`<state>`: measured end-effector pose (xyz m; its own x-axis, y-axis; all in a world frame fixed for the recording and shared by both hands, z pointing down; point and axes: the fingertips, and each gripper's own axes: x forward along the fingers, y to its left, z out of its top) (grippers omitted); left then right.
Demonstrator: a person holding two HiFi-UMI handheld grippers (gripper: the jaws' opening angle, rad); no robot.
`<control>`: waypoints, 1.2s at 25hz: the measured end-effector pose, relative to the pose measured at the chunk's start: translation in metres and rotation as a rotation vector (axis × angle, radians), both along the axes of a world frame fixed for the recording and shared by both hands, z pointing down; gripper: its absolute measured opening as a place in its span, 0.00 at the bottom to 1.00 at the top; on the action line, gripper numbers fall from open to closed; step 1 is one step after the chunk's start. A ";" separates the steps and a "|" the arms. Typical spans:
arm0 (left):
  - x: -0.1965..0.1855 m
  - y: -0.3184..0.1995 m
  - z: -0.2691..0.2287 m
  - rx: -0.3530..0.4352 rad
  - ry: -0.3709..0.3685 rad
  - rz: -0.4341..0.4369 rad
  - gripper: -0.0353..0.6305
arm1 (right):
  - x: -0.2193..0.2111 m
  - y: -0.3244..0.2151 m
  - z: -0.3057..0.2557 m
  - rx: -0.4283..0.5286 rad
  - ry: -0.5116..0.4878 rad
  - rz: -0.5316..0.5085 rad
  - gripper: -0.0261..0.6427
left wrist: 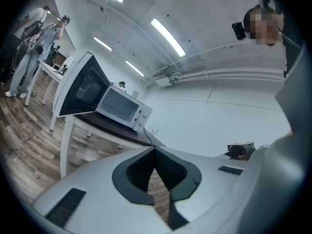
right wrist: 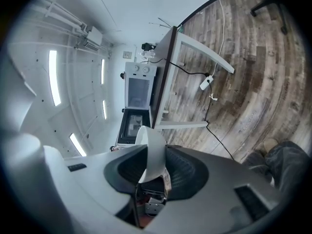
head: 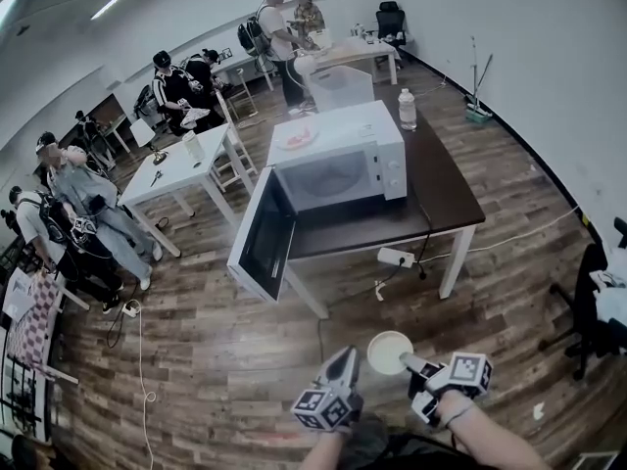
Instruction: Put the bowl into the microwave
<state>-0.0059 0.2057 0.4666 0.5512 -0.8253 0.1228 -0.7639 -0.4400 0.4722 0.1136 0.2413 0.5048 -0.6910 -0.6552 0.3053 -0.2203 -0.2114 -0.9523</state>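
Note:
A white microwave stands on a dark table, its door swung wide open to the left. In the head view my right gripper is low over the wooden floor, shut on the rim of a white bowl. The right gripper view shows the bowl edge-on, pinched between the pads of the right gripper, with the microwave far ahead. Just left of the bowl my left gripper is shut with nothing in it. In its own view the left gripper faces the microwave.
A water bottle stands on the table behind the microwave and a plate lies on its top. A power strip and cables hang under the table. Several people stand at the left and back by white tables. A chair is at the right.

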 end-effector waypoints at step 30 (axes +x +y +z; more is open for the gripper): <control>-0.028 -0.114 0.021 -0.039 0.044 -0.055 0.05 | -0.022 -0.119 0.015 -0.023 0.082 -0.030 0.20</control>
<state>-0.0339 0.0921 0.4874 0.5104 -0.8498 0.1319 -0.7646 -0.3782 0.5218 0.0920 0.1227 0.5195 -0.6824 -0.6264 0.3768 -0.3043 -0.2252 -0.9256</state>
